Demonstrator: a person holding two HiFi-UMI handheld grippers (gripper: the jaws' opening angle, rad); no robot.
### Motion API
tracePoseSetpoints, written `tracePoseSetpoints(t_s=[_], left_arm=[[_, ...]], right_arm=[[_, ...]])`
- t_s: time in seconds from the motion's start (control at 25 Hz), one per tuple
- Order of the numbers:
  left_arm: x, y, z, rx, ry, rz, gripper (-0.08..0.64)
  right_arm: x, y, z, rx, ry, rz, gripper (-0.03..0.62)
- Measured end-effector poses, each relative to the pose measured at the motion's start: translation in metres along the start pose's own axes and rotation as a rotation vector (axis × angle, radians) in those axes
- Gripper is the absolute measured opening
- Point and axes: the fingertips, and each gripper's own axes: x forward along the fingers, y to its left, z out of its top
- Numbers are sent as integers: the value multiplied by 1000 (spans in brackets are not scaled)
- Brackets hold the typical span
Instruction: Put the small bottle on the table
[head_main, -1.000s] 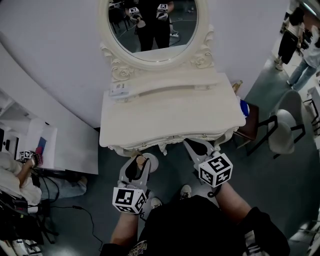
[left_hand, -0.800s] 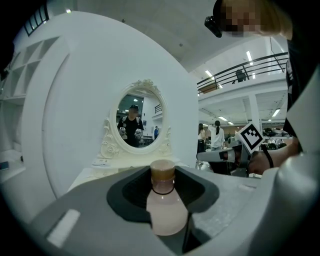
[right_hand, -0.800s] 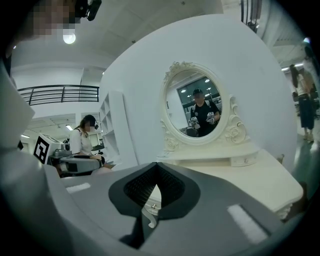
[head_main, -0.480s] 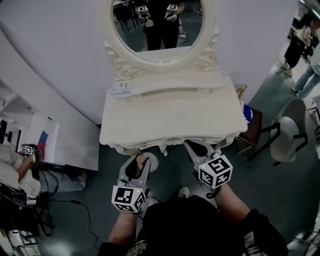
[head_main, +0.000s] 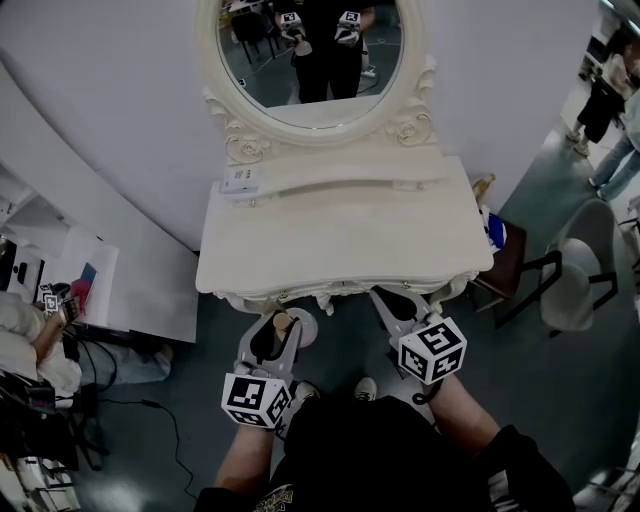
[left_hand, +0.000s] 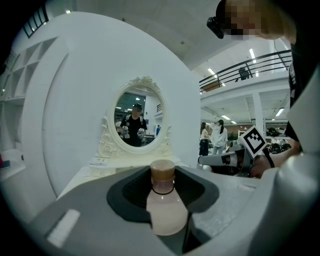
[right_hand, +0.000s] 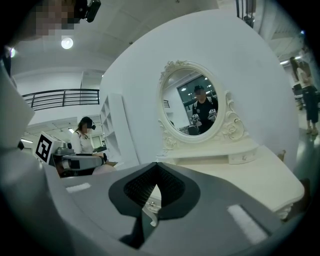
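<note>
A cream dressing table (head_main: 340, 235) with an oval mirror (head_main: 305, 60) stands against a curved white wall (head_main: 120, 120). The left gripper (head_main: 270, 320), held just short of the table's front edge, is clamped on the upright small bottle (left_hand: 165, 207). The right gripper (right_hand: 154, 189) has its jaws closed together, empty.
</note>
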Motion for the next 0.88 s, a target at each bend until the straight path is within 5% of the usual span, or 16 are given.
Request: tracePoseSetpoints(t_s=[0.88], left_arm=[[30,-15,2,17,7,-72,140]], right_arm=[[-24,-29,-5,36,-16,-86,29]])
